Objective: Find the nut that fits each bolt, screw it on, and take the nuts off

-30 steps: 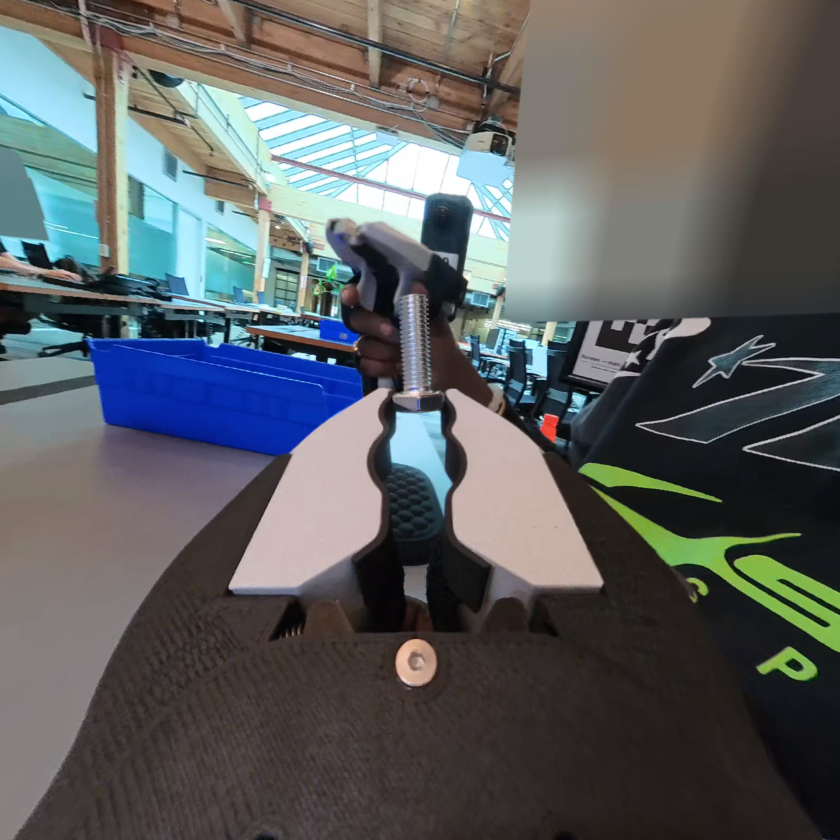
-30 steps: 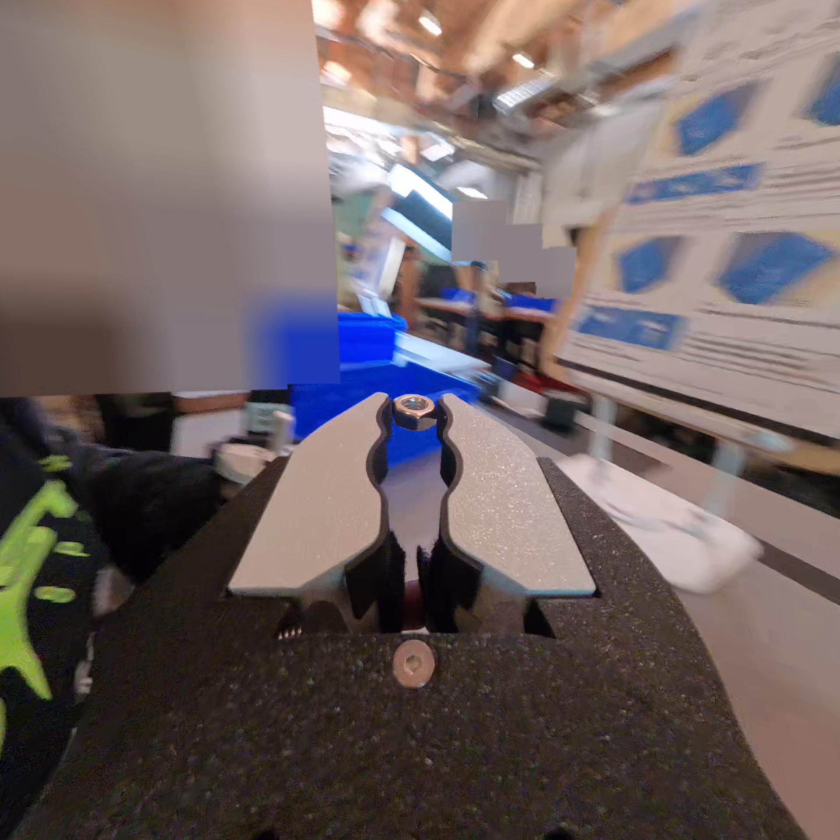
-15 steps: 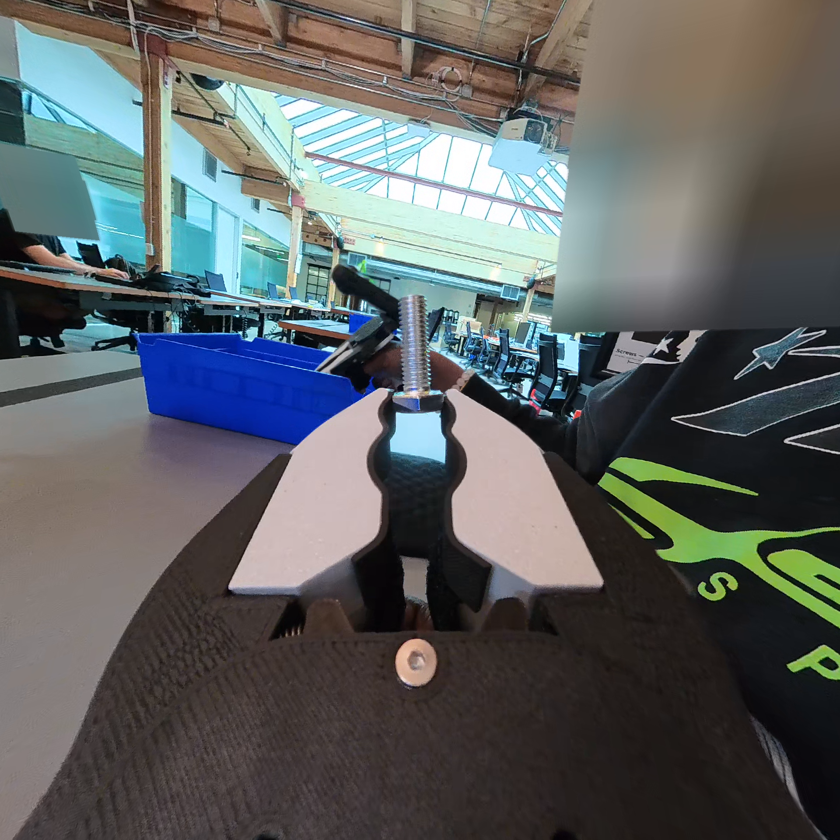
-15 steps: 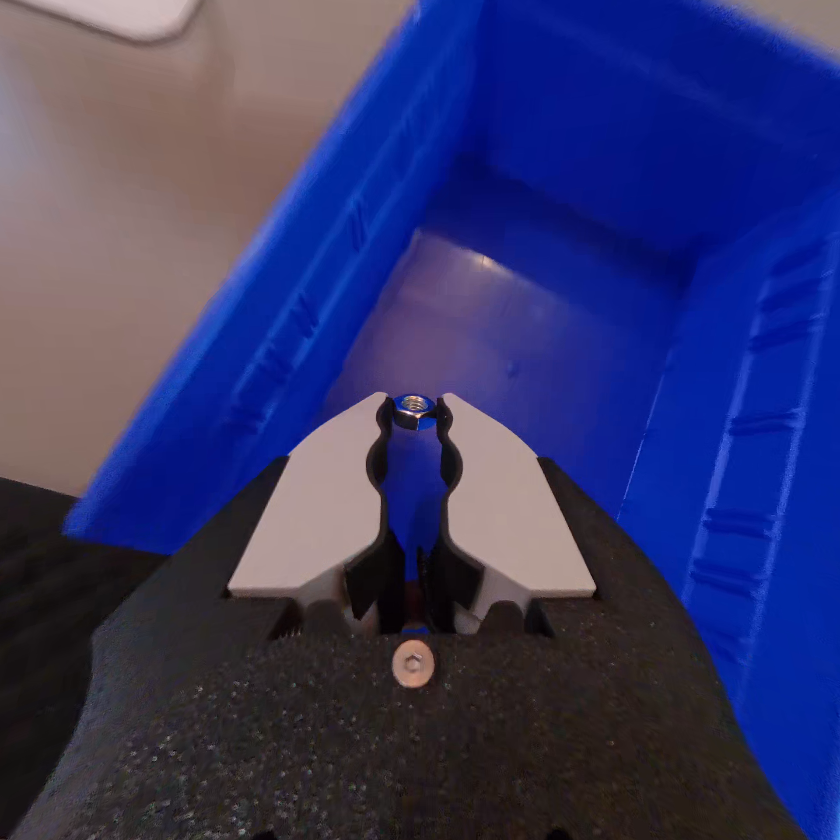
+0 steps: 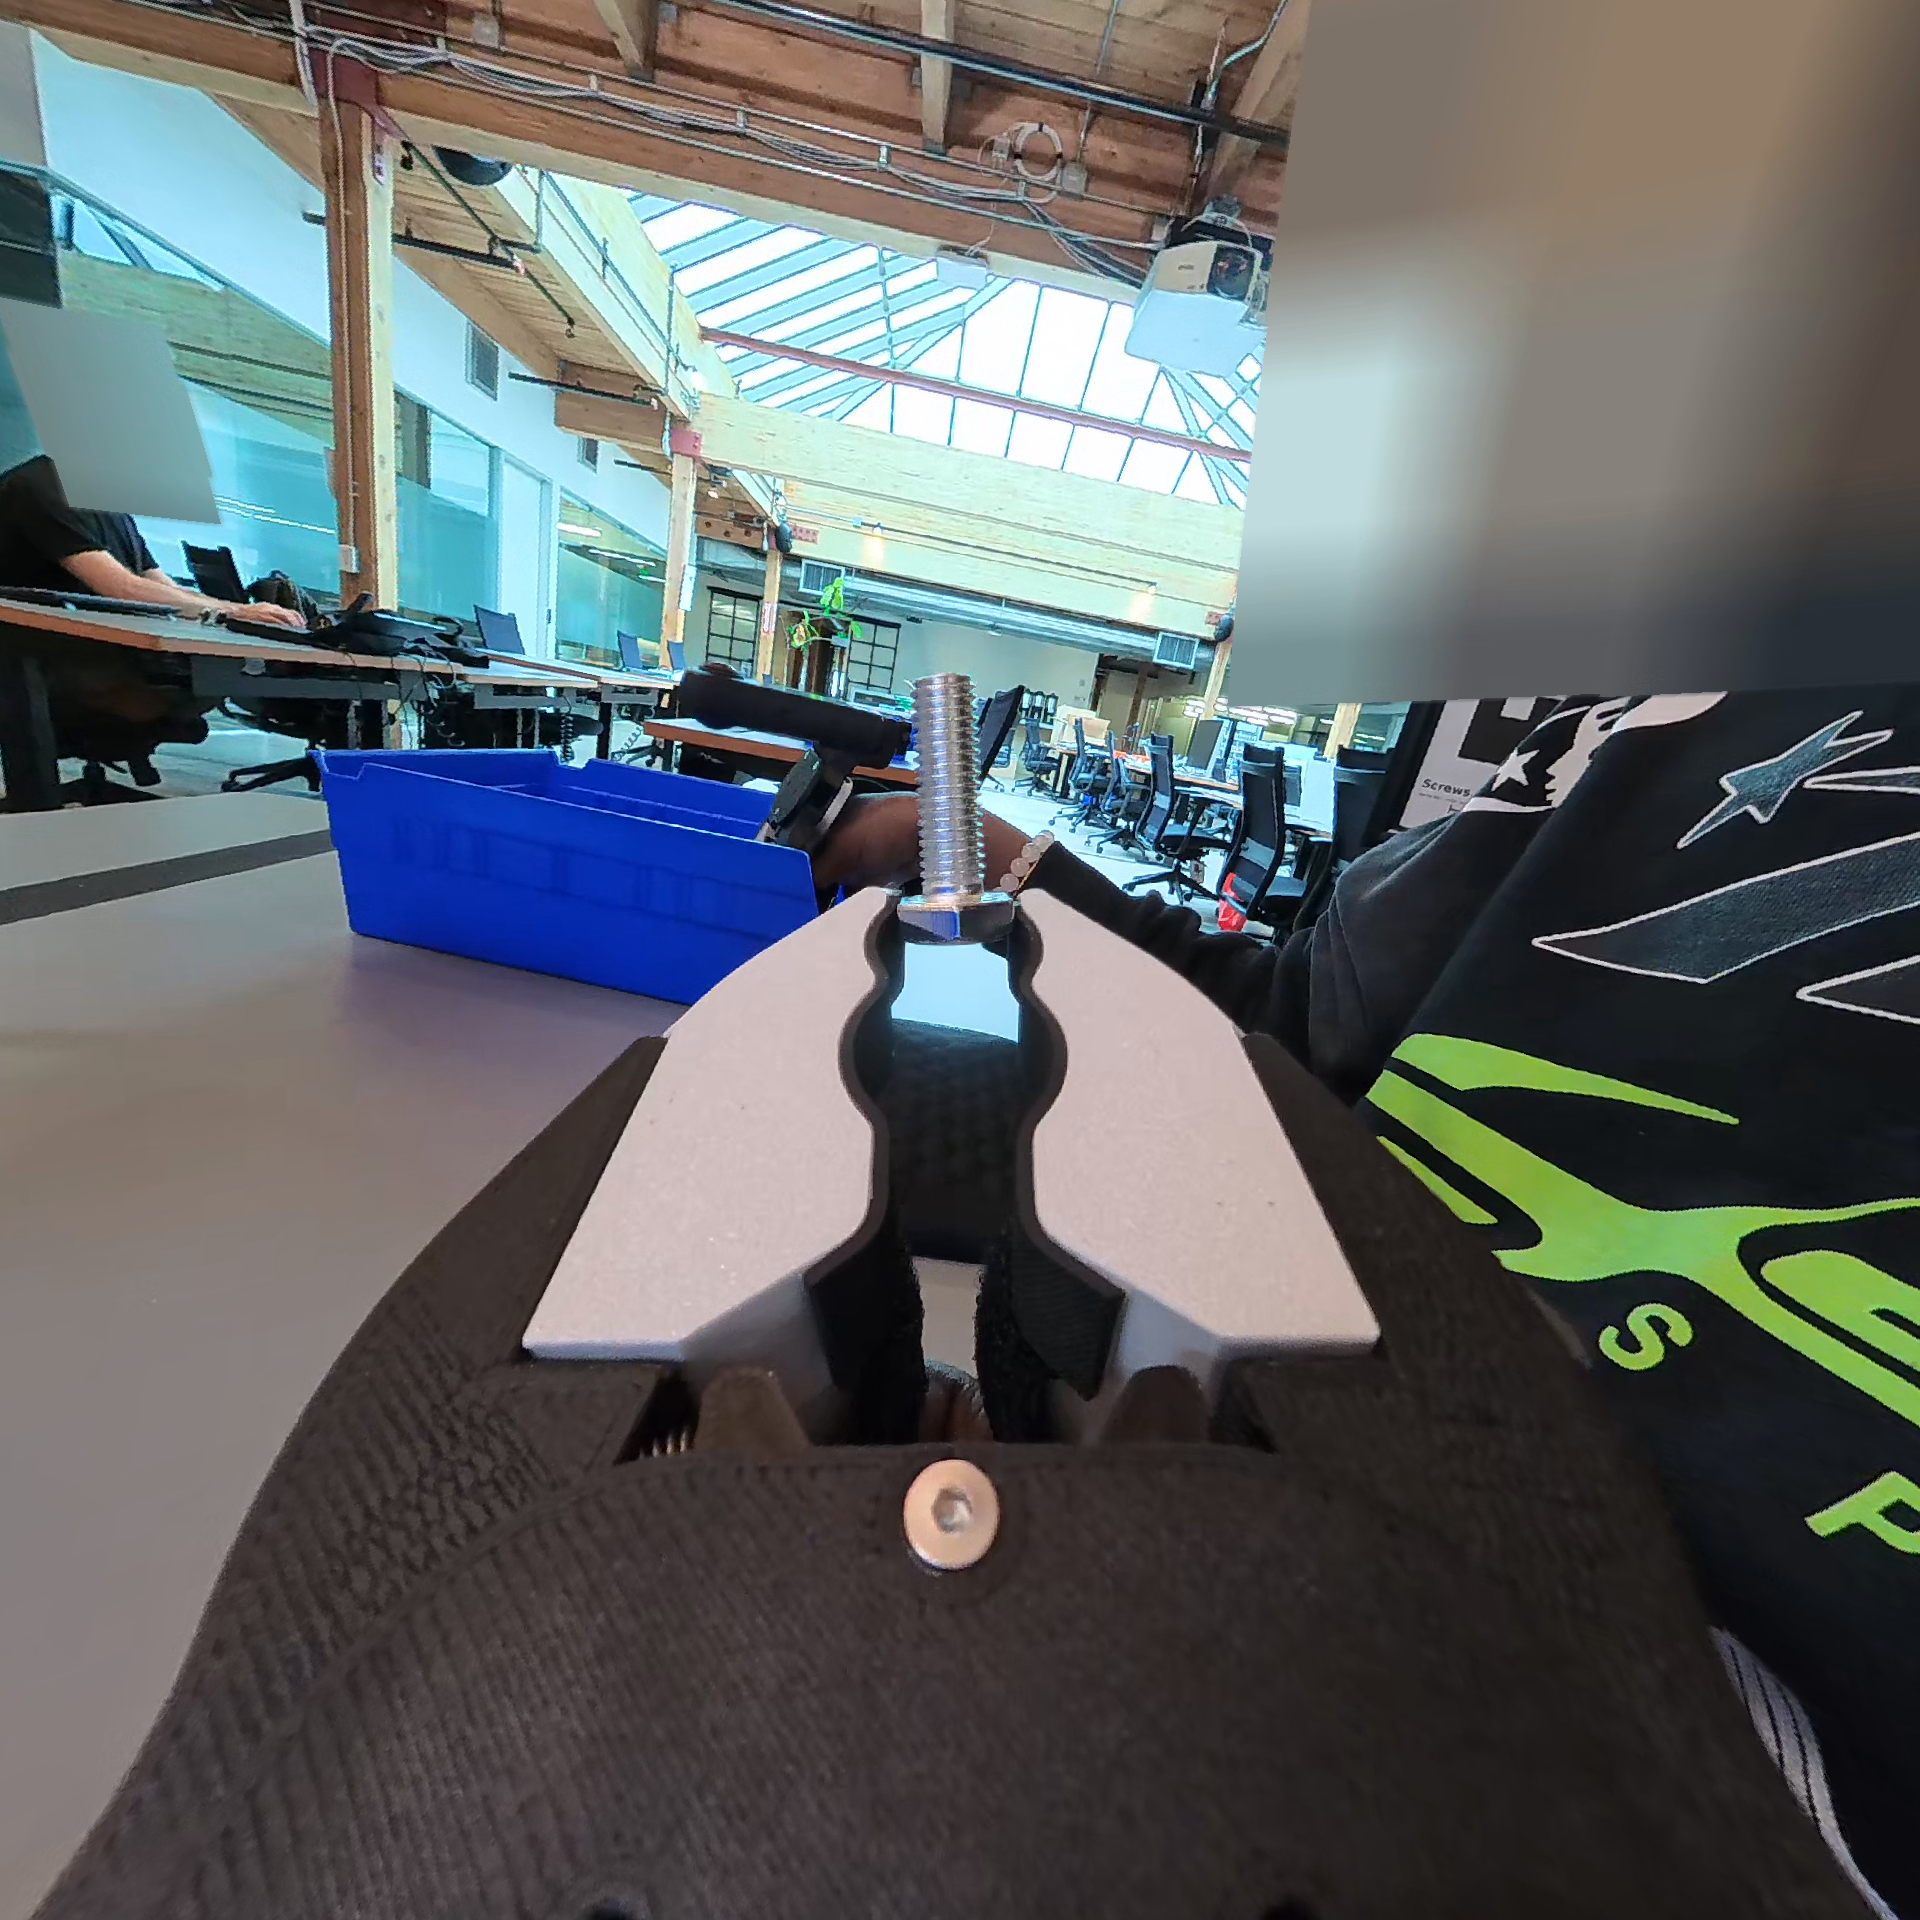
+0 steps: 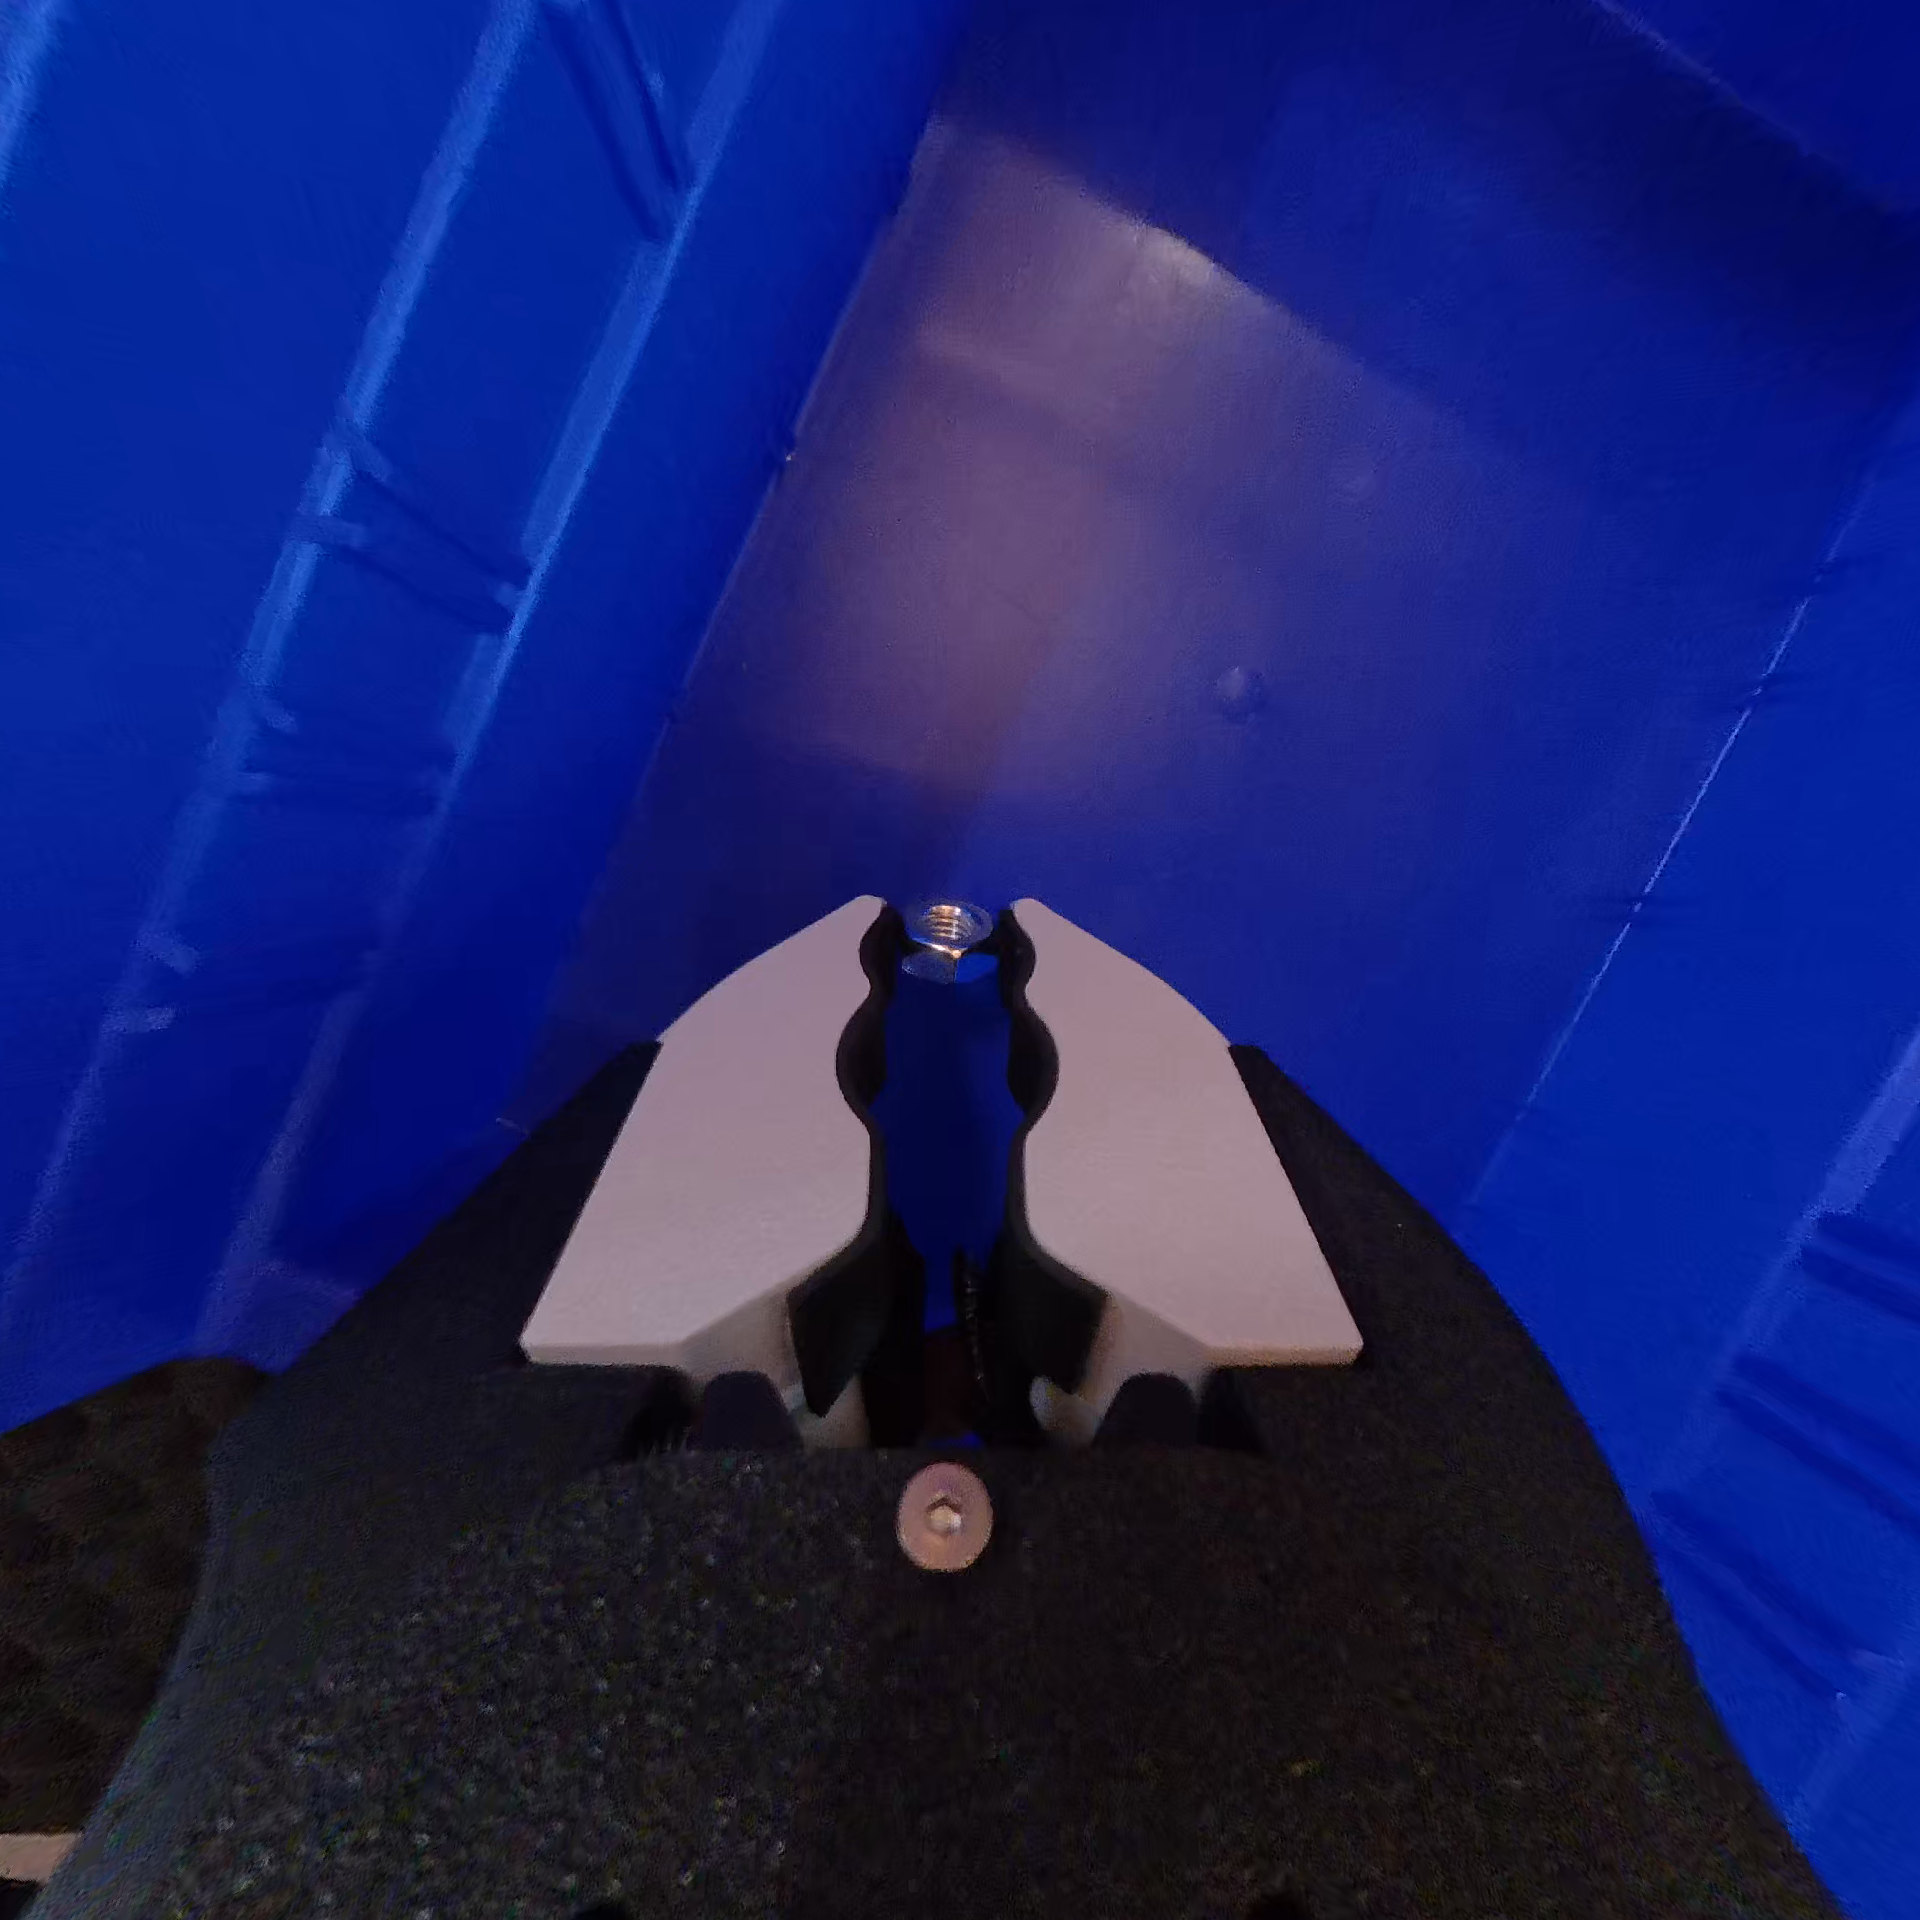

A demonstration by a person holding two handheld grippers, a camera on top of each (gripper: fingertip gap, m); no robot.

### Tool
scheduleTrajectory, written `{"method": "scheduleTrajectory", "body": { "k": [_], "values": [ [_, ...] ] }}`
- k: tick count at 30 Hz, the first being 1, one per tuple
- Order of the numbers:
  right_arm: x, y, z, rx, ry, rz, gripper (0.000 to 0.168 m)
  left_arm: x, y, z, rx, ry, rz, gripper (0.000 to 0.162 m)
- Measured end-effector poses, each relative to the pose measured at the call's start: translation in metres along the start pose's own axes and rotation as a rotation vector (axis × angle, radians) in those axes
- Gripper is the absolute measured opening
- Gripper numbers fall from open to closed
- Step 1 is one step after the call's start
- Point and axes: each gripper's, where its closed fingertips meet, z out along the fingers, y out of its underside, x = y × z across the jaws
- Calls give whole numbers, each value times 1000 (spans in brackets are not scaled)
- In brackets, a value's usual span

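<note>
My left gripper [image 5: 953,925] is shut on the hex head of a silver bolt [image 5: 945,795], which stands upright above the grey table with its threaded shaft bare. My right gripper [image 6: 943,935] is shut on a small silver hex nut [image 6: 941,928] and is down inside the blue bin [image 6: 1351,436], close above its floor. In the left wrist view the right gripper's black body [image 5: 800,727] and the hand holding it reach into the blue bin [image 5: 561,862] behind the bolt.
The grey table [image 5: 208,1091] stretches left of my left gripper. A person in a black shirt with green print [image 5: 1662,1143] is close on the right. The bin's blue walls [image 6: 312,623] surround my right gripper on both sides. Left tips to right tips: about 40 cm.
My right gripper, still holding the nut, moved from near the bolt over to the blue bin and lowered deep inside it. The left gripper kept the bolt upright, shifting only slightly.
</note>
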Motion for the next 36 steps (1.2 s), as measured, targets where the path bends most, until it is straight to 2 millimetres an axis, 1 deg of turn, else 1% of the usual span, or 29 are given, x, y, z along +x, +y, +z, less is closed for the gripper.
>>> {"method": "scheduleTrajectory", "body": {
  "k": [1, 3, 6, 8, 9, 10, 11, 12, 13, 14, 16, 17, 18, 19, 20, 21, 22, 23, 25, 27, 30, 32, 33, 35, 36],
  "values": [
    [0, 1, 0, -5, -3, 4, 21, 0, 0, 0, -1, 0, -1, 19],
    [2, 2, -5, 12, 13, 15, 29, -1, 0, 0, 0, -4, -1, 19],
    [10, -7, -24, 119, 82, 59, 40, -2, 0, 0, 0, -13, 3, 19],
    [14, -16, -48, 220, 171, 75, 49, -4, 1, 0, -5, -29, 10, 19],
    [12, -23, -63, 286, 210, 74, 50, -6, 2, 0, -12, -40, 13, 19],
    [5, -31, -79, 364, 239, 74, 50, -7, 3, 0, -20, -51, 15, 19],
    [-7, -40, -96, 455, 245, 68, 48, -9, 4, 0, -28, -61, 19, 19],
    [-26, -51, -113, 552, 219, 45, 46, -10, 6, 0, -36, -72, 23, 19],
    [-53, -61, -129, 650, 160, 6, 45, -12, 7, 0, -44, -82, 27, 19],
    [-86, -70, -145, 745, 75, -44, 43, -13, 8, 0, -53, -91, 30, 19],
    [-163, -81, -171, 900, -177, -167, 38, -15, 11, 1, -66, -104, 37, 19],
    [-203, -81, -180, 937, -329, -231, 36, -15, 11, 1, -70, -107, 39, 19],
    [-240, -78, -184, 947, -474, -286, 37, -15, 13, 1, -76, -108, 41, 19],
    [-272, -75, -187, 948, -597, -323, 37, -15, 14, 1, -86, -110, 42, 19],
    [-298, -73, -187, 943, -696, -346, 37, -16, 16, 2, -96, -114, 48, 19],
    [-320, -70, -185, 926, -776, -371, 36, -16, 17, 2, -106, -117, 58, 19],
    [-337, -69, -181, 904, -826, -395, 36, -16, 18, 2, -115, -118, 69, 19],
    [-348, -70, -175, 886, -844, -405, 36, -16, 20, 2, -124, -120, 78, 18],
    [-361, -74, -165, 862, -869, -407, 32, -15, 21, 3, -137, -122, 95, 19],
    [-370, -76, -163, 850, -919, -401, 25, -15, 23, 3, -148, -124, 112, 19],
    [-372, -77, -162, 845, -924, -416, 10, -13, 26, 4, -169, -119, 130, 19],
    [-368, -76, -162, 846, -904, -436, 10, -14, 26, 4, -168, -127, 135, 19],
    [-364, -77, -163, 855, -886, -437, 10, -14, 25, 4, -158, -132, 133, 24],
    [-348, -83, -168, 885, -829, -428, 10, -20, 20, 3, -133, -169, 121, 42],
    [-336, -87, -170, 898, -787, -420, 10, -24, 18, 2, -123, -194, 115, 50]
  ]
}}
